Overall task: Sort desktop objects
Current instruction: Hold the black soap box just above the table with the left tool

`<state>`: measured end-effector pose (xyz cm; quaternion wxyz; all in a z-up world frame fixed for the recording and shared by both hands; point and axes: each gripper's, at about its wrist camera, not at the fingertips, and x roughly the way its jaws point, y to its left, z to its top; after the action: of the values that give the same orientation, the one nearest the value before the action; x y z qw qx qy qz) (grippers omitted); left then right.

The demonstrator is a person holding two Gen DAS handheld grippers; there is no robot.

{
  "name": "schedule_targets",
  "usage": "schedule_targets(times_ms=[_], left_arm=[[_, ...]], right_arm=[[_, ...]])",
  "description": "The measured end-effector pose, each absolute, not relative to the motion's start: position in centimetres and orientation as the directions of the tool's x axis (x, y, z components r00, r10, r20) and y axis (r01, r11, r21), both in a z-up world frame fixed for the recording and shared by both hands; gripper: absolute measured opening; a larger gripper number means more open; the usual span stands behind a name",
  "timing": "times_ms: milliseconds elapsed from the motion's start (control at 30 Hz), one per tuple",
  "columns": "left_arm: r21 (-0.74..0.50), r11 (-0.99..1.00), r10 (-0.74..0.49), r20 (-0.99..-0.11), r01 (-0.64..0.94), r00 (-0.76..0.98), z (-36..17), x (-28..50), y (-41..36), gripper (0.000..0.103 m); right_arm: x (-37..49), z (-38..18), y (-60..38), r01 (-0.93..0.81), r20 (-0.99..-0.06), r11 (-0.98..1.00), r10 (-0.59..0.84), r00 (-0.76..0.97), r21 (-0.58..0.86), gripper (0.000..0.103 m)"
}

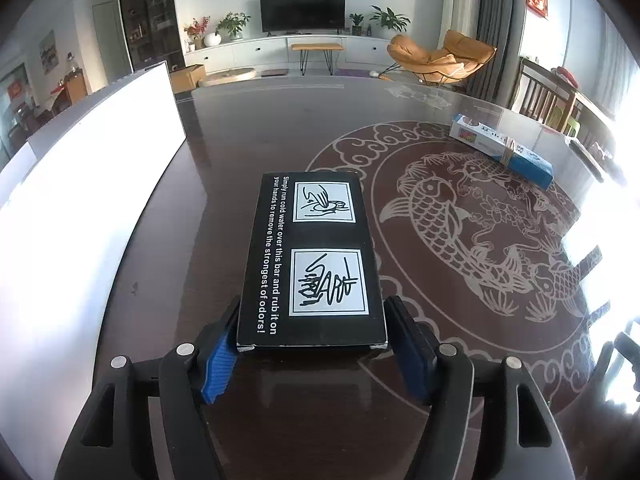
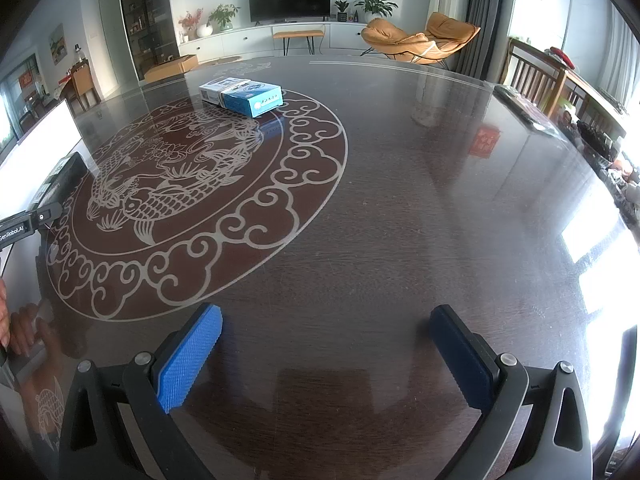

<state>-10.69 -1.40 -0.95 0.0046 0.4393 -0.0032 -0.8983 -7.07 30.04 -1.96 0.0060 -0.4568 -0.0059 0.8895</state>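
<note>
Releasing the black box (image 1: 310, 260) flat on the desk (image 1: 224, 152), the left gripper (image 1: 310, 344) is spread, pads apparently clear; it should be withdrawn straight toward 6 o'clock. The right gripper (image 2: 326, 354) is open, empty.

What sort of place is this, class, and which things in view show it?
Most likely a home living room: a television on a long white cabinet, an orange lounge chair, and potted plants beyond the dark table.

white board (image 1: 80, 184) cut off at left, blue box (image 1: 504, 152) lettering unreadable
</note>
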Motion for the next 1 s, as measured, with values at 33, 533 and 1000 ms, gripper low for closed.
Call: schedule_targets(times_ms=[33, 533, 1000], left_arm=[[0.009, -1.000, -0.010, -0.793, 0.004, -0.609, -1.00, -10.75, -1.40, 0.076], [0.012, -0.999, 0.007, -0.815, -0.030, -0.580, -1.41, -11.10, -0.68, 0.101], [0.012, -0.999, 0.008, -0.814, -0.031, -0.580, -1.43, -11.10, -0.72, 0.101]], right_arm=[[-7.07, -1.96, 30.04, -0.005, -0.813, -1.000, 0.016, -0.583, -0.016, 0.103], [-7.08, -1.97, 30.01, -0.005, -0.813, -1.000, 0.016, -0.583, -0.016, 0.103], [-7.06, -1.97, 29.94, -0.006, -0.812, -1.000, 0.017, -0.583, -0.016, 0.103]])
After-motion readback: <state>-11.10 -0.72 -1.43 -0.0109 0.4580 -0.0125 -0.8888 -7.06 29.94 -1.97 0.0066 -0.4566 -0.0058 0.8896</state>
